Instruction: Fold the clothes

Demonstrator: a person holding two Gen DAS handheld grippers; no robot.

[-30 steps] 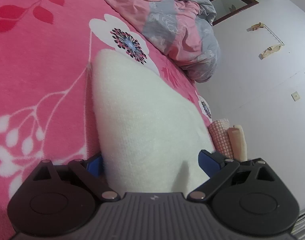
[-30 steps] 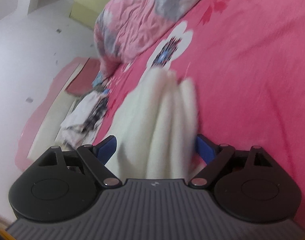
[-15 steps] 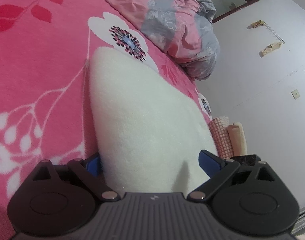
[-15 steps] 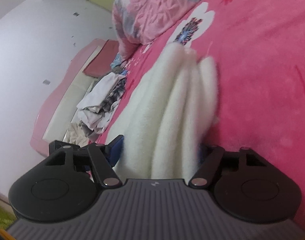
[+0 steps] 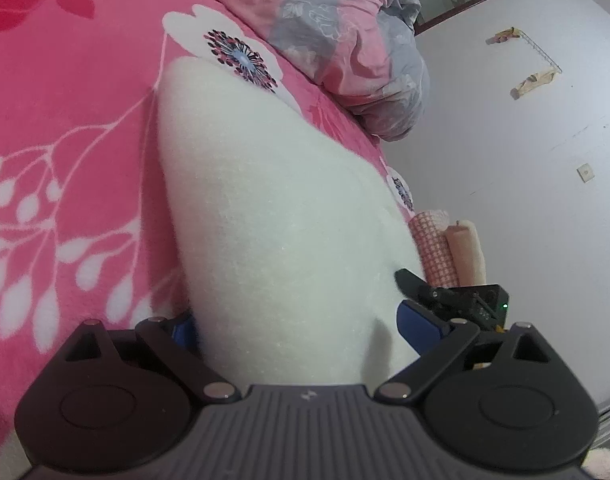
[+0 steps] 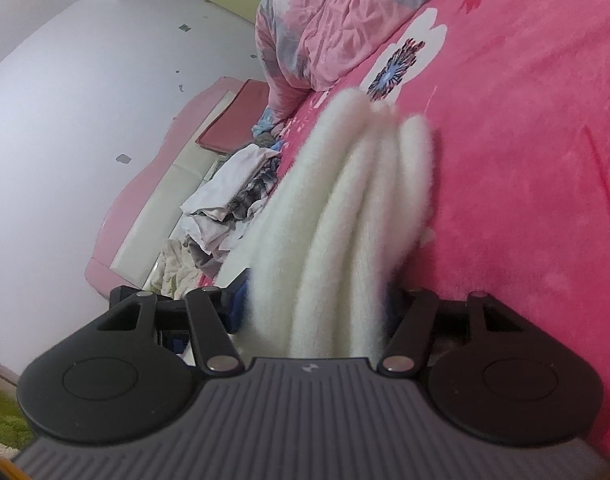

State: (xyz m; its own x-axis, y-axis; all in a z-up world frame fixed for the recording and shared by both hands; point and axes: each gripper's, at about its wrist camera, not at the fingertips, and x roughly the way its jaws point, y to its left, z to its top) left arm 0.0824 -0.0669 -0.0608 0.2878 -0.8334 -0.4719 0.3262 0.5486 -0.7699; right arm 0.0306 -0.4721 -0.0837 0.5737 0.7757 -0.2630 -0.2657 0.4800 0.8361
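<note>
White fleece garment [image 5: 273,216] stretches lengthwise toward the quilt [image 5: 345,40].

Pale wall [image 5: 525,152] beside pink floral bed [image 5: 65,100]

The fluffy garment [image 5: 273,216] was plain white. The bedspread [image 5: 65,120] was hot pink with white leaf sprays and white, dark-centred flowers. The crumpled duvet [image 5: 345,40] was pink and grey floral.

Pink bed [image 5: 65,128] under white garment [image 5: 273,216], quilt [image 5: 345,40]
</note>
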